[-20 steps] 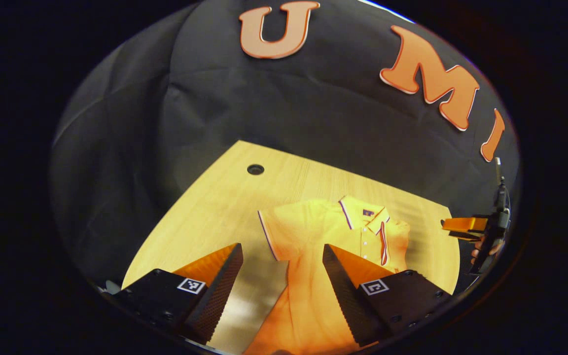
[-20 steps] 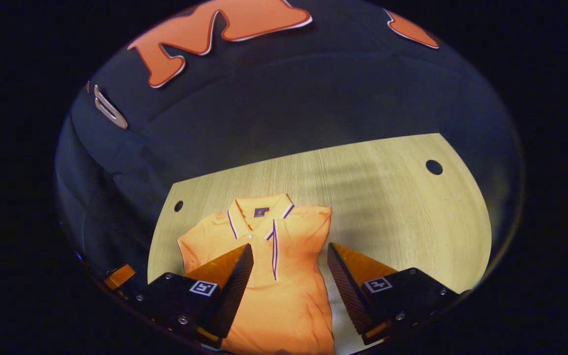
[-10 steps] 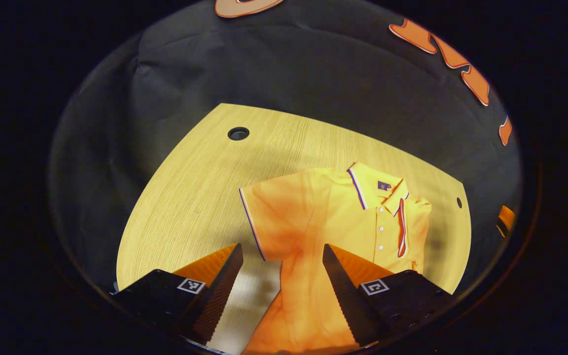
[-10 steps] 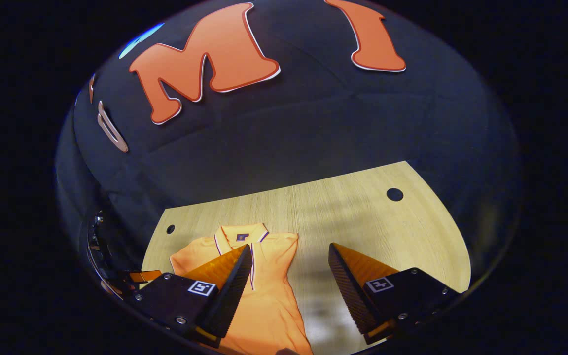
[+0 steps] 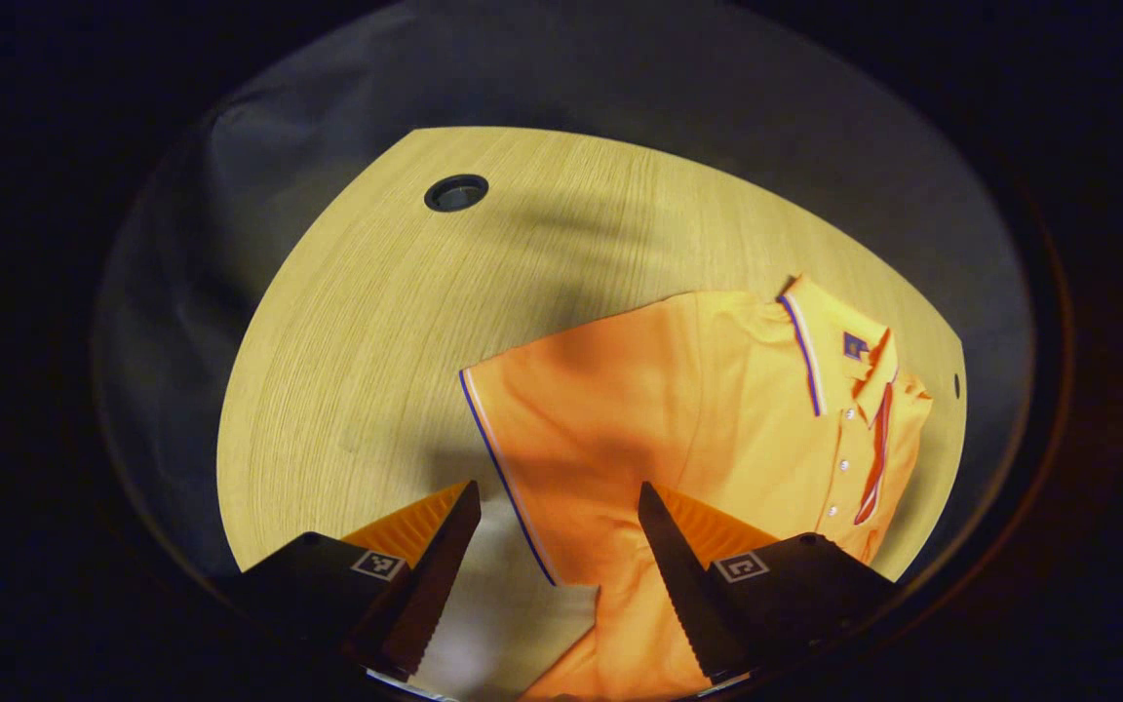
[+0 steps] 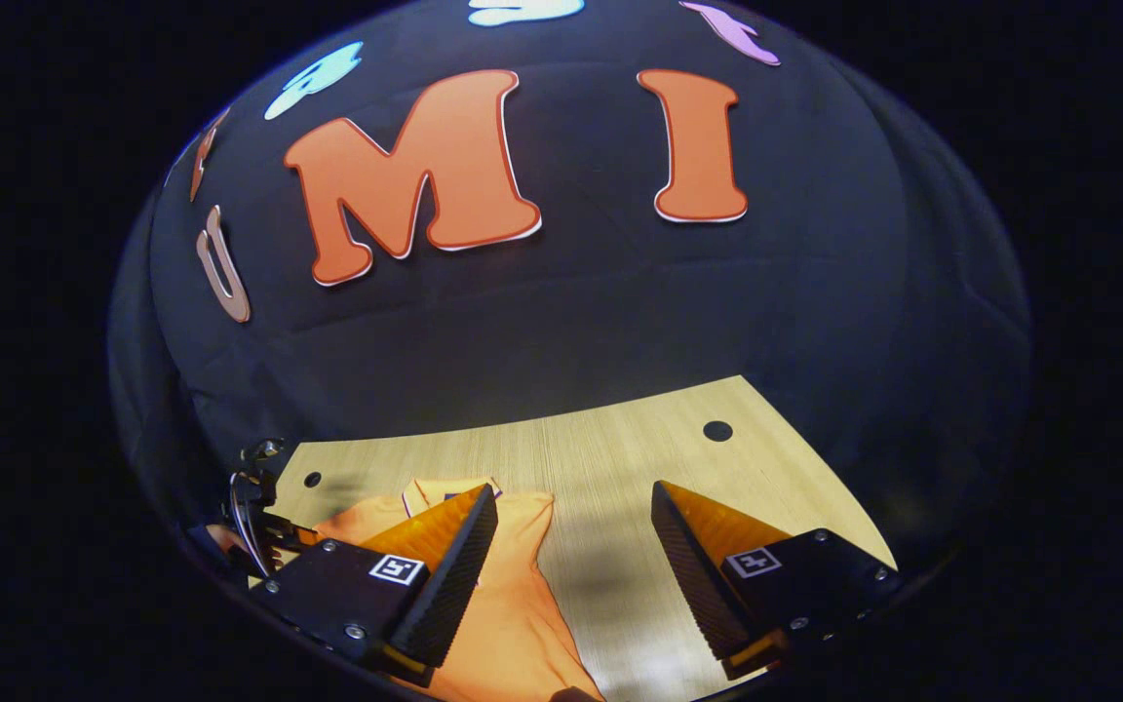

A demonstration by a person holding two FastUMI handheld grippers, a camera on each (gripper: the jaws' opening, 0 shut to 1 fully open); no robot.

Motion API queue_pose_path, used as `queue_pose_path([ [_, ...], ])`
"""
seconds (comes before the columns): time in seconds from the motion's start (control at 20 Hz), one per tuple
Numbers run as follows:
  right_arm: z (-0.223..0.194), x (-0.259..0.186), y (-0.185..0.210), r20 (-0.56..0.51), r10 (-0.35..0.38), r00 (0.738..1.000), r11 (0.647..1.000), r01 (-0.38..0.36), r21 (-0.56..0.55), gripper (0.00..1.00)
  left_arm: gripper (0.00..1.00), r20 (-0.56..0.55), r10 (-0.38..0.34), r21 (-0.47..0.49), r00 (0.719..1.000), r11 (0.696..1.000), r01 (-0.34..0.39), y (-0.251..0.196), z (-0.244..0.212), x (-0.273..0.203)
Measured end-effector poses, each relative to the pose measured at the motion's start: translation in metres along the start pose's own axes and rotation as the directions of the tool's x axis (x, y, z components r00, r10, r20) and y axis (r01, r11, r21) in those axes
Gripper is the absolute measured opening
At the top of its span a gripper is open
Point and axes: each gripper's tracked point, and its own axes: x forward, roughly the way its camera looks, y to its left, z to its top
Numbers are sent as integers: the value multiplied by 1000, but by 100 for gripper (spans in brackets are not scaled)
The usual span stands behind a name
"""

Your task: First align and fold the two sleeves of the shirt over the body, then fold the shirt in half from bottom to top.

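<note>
An orange polo shirt (image 5: 717,419) lies flat on the wooden table (image 5: 376,322), collar (image 5: 830,346) to the right in the left gripper view. Its near sleeve (image 5: 542,429) is spread out, and the sleeve's striped hem runs down between my fingers. My left gripper (image 5: 557,499) hovers open just over that hem, holding nothing. In the right gripper view the shirt (image 6: 518,609) sits low and left, partly hidden behind one finger. My right gripper (image 6: 571,502) is open over the bare table (image 6: 620,458) beside the shirt's edge. The left gripper (image 6: 254,507) and the hand holding it show at the far left.
A round cable hole (image 5: 455,192) lies near the table's far corner, and a small hole (image 5: 956,385) sits past the collar. Another round hole (image 6: 717,430) and a small one (image 6: 312,479) show in the right gripper view. Black cloth walls close in behind the table.
My left gripper has come down and closer to the spread sleeve. My right gripper has drawn back and tilted up, off the shirt toward the bare table beside it. Both stay open.
</note>
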Motion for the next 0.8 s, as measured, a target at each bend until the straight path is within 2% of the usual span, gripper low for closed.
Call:
queue_pose_path([
  [0.2,19,-27,-6,90,-34,995,999,33,8,97,97,-40,26,3,999,1000,-26,2,10,11],
  [0.3,23,-38,-11,108,-50,993,999,50,10,96,93,-61,26,11,998,1000,-25,-4,11,11],
  [0.4,23,-43,-16,117,-66,991,998,66,8,96,75,-63,13,55,998,998,-10,-14,12,13],
  [0.55,19,-46,-20,111,-75,991,997,76,-5,96,12,-57,2,80,998,997,3,-22,14,12],
  [0.8,22,-53,-31,128,-87,988,996,90,-20,97,12,29,-81,154,996,985,76,-45,33,-17],
])
